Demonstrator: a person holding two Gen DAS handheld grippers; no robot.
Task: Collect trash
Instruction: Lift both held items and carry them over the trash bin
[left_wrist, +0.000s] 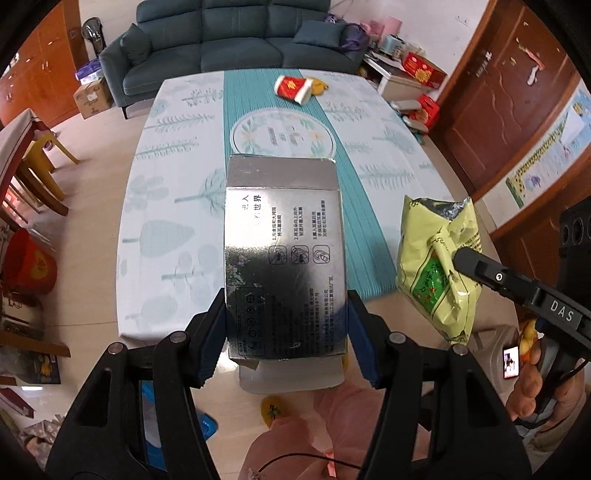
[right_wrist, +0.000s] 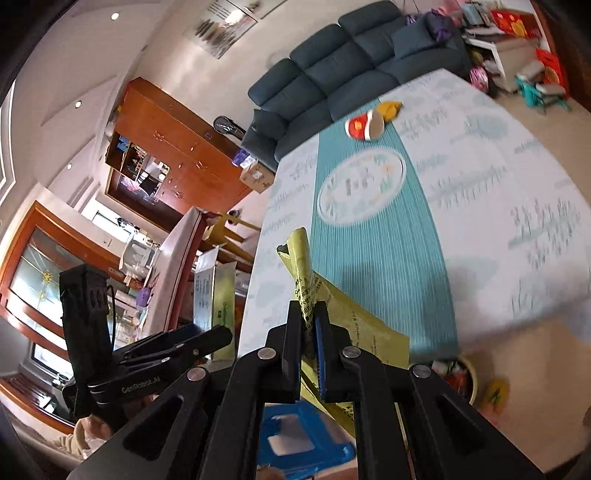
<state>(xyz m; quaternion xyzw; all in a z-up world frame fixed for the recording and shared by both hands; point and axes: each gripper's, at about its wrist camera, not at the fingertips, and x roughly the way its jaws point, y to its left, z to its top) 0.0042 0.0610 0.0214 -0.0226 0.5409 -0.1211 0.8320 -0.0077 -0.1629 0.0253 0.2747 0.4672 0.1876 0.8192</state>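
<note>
A silver printed carton sits between the blue pads of my left gripper, which is shut on its two sides above the table's near edge. To its right, my right gripper is shut on a crumpled yellow-green snack bag. The right wrist view shows the bag pinched flat in the right gripper, with the left gripper and the carton at the left. A red paper cup lies on its side at the table's far end, beside a yellow scrap.
The table has a pale leaf-print cloth with a teal stripe. A pale bin holding colourful rubbish stands on the floor by the table's near corner. A blue stool is below me. A dark sofa stands beyond the table.
</note>
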